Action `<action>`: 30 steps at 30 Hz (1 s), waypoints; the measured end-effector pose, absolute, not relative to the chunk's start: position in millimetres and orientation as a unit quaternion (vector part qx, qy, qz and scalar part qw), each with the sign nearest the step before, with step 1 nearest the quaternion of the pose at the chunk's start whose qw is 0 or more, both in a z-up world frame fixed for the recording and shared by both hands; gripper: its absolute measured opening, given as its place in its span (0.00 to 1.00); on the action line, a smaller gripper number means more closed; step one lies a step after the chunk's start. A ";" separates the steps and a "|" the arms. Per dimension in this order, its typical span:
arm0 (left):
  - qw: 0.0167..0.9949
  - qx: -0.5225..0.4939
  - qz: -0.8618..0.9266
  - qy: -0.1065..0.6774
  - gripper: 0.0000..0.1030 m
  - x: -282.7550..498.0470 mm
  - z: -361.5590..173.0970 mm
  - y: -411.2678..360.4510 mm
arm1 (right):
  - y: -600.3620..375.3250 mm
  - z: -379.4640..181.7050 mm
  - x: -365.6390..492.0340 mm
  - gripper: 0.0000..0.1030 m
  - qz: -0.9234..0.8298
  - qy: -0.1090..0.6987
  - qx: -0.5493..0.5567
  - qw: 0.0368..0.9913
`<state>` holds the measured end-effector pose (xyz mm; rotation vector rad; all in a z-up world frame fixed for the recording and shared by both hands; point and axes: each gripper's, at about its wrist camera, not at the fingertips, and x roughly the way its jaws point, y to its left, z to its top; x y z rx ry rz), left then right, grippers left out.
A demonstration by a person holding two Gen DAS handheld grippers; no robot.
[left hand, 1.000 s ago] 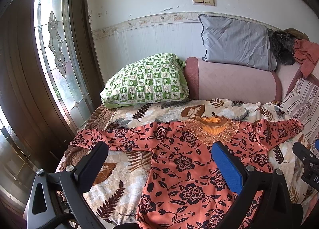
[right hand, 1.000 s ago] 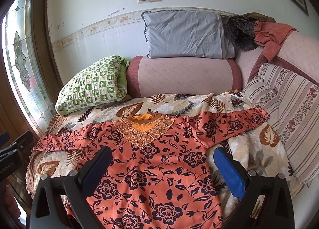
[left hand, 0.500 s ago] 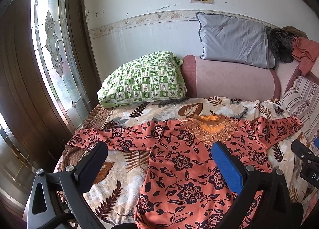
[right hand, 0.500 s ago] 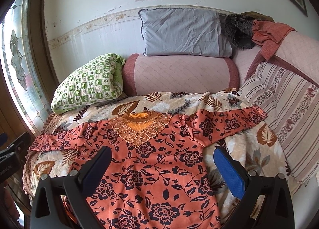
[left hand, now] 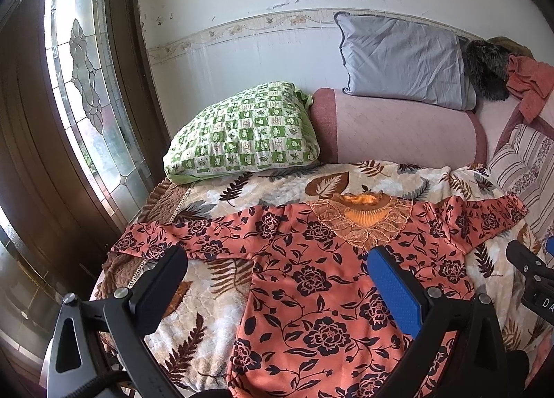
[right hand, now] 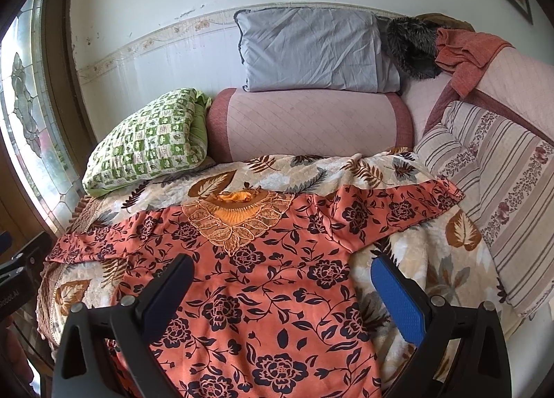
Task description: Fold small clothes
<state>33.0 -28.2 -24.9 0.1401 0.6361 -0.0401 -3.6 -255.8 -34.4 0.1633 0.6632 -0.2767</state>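
Note:
An orange long-sleeved top with black flowers [left hand: 311,280] lies flat on the leaf-print blanket [left hand: 214,315], sleeves spread out, lace collar away from me. It also shows in the right wrist view [right hand: 263,280]. My left gripper [left hand: 277,277] is open and empty, held above the top's left side. My right gripper [right hand: 280,287] is open and empty, above the top's right side. Neither touches the cloth.
A green checked pillow [left hand: 242,131], a pink bolster [right hand: 311,124] and a grey pillow [right hand: 311,52] lie behind the top. Striped cushions [right hand: 502,197] stand on the right. A glass door panel [left hand: 90,79] is at the left.
Both grippers have drawn back slightly; the top sits a little farther away and lower in both views. Both stay open and nothing on the bed has moved.

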 end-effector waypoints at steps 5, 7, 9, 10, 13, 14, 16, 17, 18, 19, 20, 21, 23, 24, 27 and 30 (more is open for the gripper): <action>0.941 0.068 -0.029 0.331 1.00 51.2 -39.7 -36.8 | -267.2 -43.0 8.2 1.00 -0.142 0.333 0.082 0.928; 0.931 0.058 -0.046 0.359 1.00 66.7 -55.3 -40.7 | -276.1 -49.9 15.3 1.00 -0.144 0.339 0.086 0.926; 0.915 0.042 -0.065 0.396 1.00 84.3 -75.4 -43.7 | -291.0 -60.3 24.6 1.00 -0.130 0.346 0.102 0.923; 0.905 0.034 -0.073 0.419 1.00 96.1 -89.5 -45.5 | -302.1 -67.1 29.9 1.00 -0.119 0.351 0.118 0.921; 0.887 0.032 -0.069 0.456 1.00 121.4 -126.4 -53.8 | -349.7 -93.5 46.8 1.00 -0.084 0.363 0.184 0.909; 0.882 0.033 -0.063 0.466 1.00 131.5 -138.8 -56.0 | -369.7 -103.5 51.6 1.00 -0.081 0.364 0.207 0.904; 0.877 0.035 -0.050 0.476 1.00 148.6 -158.6 -59.1 | -417.4 -124.8 61.0 1.00 -0.083 0.360 0.255 0.894; 0.876 0.034 -0.042 0.479 1.00 157.7 -167.6 -60.5 | -442.1 -135.2 64.7 1.00 -0.091 0.359 0.275 0.887; 0.874 0.032 -0.033 0.483 1.00 168.7 -177.7 -62.4 | -471.1 -146.8 67.6 1.00 -0.104 0.354 0.298 0.880; 0.872 0.026 -0.029 0.488 1.00 176.2 -182.8 -61.9 | -499.3 -157.6 70.0 1.00 -0.116 0.346 0.319 0.875; 0.871 0.015 -0.026 0.490 1.00 185.9 -190.0 -62.7 | -523.2 -166.9 72.9 1.00 -0.121 0.342 0.336 0.869; 0.871 0.008 -0.022 0.491 1.00 193.9 -195.0 -62.8 | -551.0 -178.3 76.8 1.00 -0.128 0.340 0.360 0.859; 0.874 -0.003 -0.010 0.486 1.00 210.6 -205.0 -67.0 | -601.9 -199.0 82.3 0.98 -0.141 0.329 0.418 0.835; 0.875 -0.008 -0.006 0.483 1.00 218.4 -209.4 -69.8 | -628.7 -209.9 84.2 0.96 -0.153 0.318 0.449 0.821; 0.877 -0.021 0.005 0.480 1.00 239.7 -221.2 -76.3 | -688.2 -232.2 87.9 0.86 -0.188 0.292 0.502 0.792; 0.877 -0.019 0.011 0.480 1.00 254.9 -231.6 -80.8 | -731.3 -249.5 94.3 0.74 -0.226 0.278 0.521 0.775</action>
